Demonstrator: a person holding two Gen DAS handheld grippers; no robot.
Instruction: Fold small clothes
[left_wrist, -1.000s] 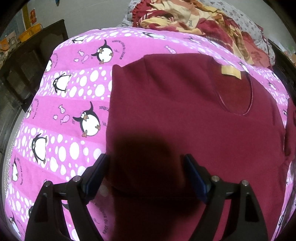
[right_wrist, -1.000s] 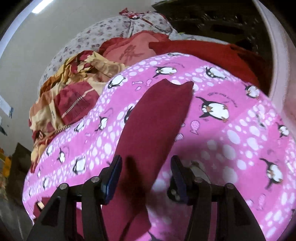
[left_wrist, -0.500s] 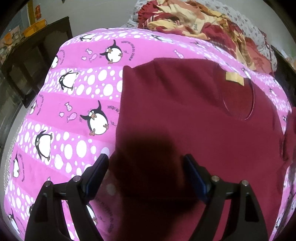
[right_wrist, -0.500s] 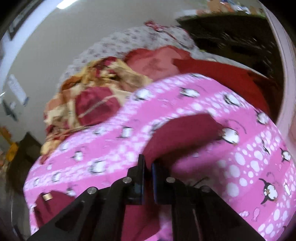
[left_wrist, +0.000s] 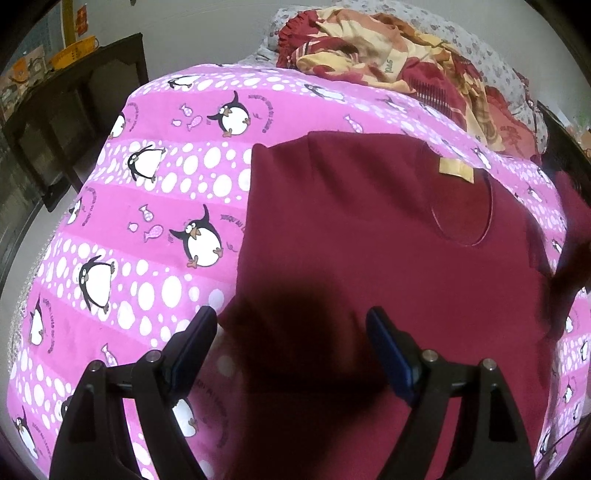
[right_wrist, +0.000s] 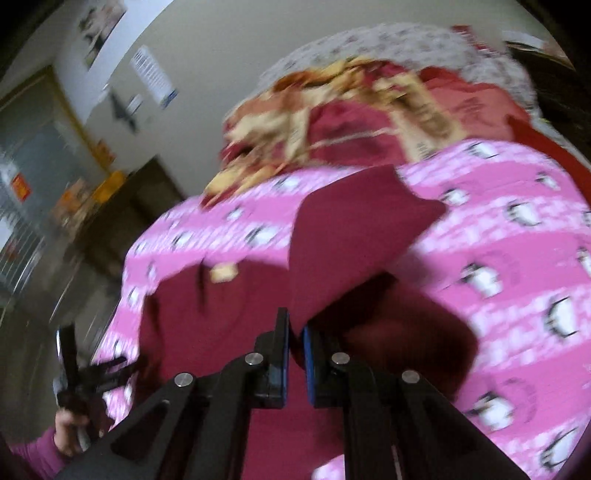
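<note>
Right claw (right_wrist: 294, 343) pinches the maroon shirt's (left_wrist: 369, 240) lifted sleeve (right_wrist: 351, 236); left claw (left_wrist: 291, 332) hovers wide open over its body on the bed.

It was a bedroom in a home: a bed under a pink penguin-print sheet (left_wrist: 155, 206), rumpled floral bedding (left_wrist: 399, 62) heaped at its head, and a dark wooden cabinet (left_wrist: 70, 122) beside a plain wall.

Maroon shirt (left_wrist: 369, 240), pink penguin-print sheet (left_wrist: 166, 192)
</note>
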